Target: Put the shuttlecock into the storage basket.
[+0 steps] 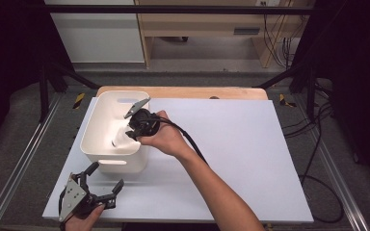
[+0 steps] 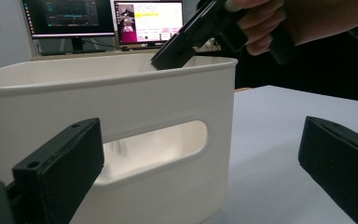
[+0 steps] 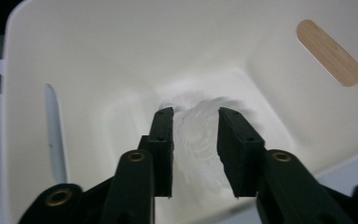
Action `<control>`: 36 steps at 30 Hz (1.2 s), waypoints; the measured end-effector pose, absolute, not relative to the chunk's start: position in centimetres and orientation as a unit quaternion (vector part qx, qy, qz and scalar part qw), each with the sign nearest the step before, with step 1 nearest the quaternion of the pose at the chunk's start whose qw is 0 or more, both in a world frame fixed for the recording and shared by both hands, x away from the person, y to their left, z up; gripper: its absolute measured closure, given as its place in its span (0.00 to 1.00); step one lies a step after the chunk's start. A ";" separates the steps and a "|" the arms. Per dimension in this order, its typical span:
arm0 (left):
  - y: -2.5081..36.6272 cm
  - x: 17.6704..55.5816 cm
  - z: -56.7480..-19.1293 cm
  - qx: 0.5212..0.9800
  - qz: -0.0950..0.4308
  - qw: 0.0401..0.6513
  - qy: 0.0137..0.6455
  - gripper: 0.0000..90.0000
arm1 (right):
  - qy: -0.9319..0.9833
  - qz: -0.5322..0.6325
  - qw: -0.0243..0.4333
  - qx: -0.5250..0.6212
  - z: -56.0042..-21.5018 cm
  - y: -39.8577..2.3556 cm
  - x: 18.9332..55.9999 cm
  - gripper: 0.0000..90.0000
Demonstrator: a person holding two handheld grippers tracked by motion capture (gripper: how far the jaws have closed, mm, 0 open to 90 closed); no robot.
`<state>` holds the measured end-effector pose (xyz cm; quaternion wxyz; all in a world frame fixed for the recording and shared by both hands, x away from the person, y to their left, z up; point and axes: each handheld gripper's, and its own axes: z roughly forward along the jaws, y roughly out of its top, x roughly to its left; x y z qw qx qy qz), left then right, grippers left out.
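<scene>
Right hand-held gripper (image 3: pixel 196 154) points down into the white plastic bin (image 1: pixel 92 144), centre-left of the high view. Jaws partly apart, not pressing; a blurred white ribbed object (image 3: pixel 196 140) sits between and just beyond them, near the bin floor. Left hand-held gripper (image 1: pixel 102 182) at lower left, jaws wide, empty, just beside the bin's handle slot (image 2: pixel 154 147) on the white surface (image 1: pixel 241 144). Monitor text in the left gripper view unreadable.

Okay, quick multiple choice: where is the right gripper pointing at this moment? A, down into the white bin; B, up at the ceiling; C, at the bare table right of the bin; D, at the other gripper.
A: in the high view the right gripper reaches over the rim of the white bin, and its own view looks down at the bin's inside with a blurred white thing between its jaws.
</scene>
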<state>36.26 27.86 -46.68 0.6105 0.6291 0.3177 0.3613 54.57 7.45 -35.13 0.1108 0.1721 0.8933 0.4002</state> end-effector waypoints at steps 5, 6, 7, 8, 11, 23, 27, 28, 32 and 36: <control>27.9 36.2 -46.6 0.630 0.364 0.609 0.315 0.00 | 0.877 0.429 0.122 0.177 -32.8 5.4 53.0 0.64; 27.8 36.2 -46.6 0.630 0.363 0.609 0.316 0.00 | 0.872 0.439 0.125 0.178 -32.4 5.1 52.7 0.63; 27.8 36.2 -46.6 0.630 0.363 0.609 0.316 0.00 | 0.867 0.447 0.126 0.180 -32.0 4.7 52.3 0.62; 27.8 36.2 -46.6 0.630 0.364 0.609 0.316 0.00 | 0.863 0.454 0.129 0.180 -31.6 4.4 52.0 0.62; 27.8 36.2 -46.6 0.631 0.365 0.608 0.315 0.00 | 0.857 0.464 0.136 0.179 -31.0 3.6 51.3 0.62; 27.8 36.2 -46.7 0.632 0.364 0.607 0.315 0.00 | 0.846 0.471 0.151 0.198 -31.1 1.4 51.0 0.59; 27.8 36.2 -46.7 0.632 0.364 0.607 0.315 0.00 | 0.845 0.469 0.155 0.204 -31.3 0.9 51.2 0.58; 27.7 36.2 -46.7 0.632 0.364 0.607 0.315 0.00 | 0.845 0.469 0.156 0.206 -31.4 0.8 51.2 0.57; 27.7 36.2 -46.7 0.633 0.365 0.607 0.315 0.00 | 0.843 0.469 0.157 0.211 -31.5 0.4 51.3 0.57; 27.7 36.2 -46.7 0.633 0.365 0.607 0.314 0.00 | 0.842 0.469 0.159 0.215 -31.6 0.1 51.3 0.56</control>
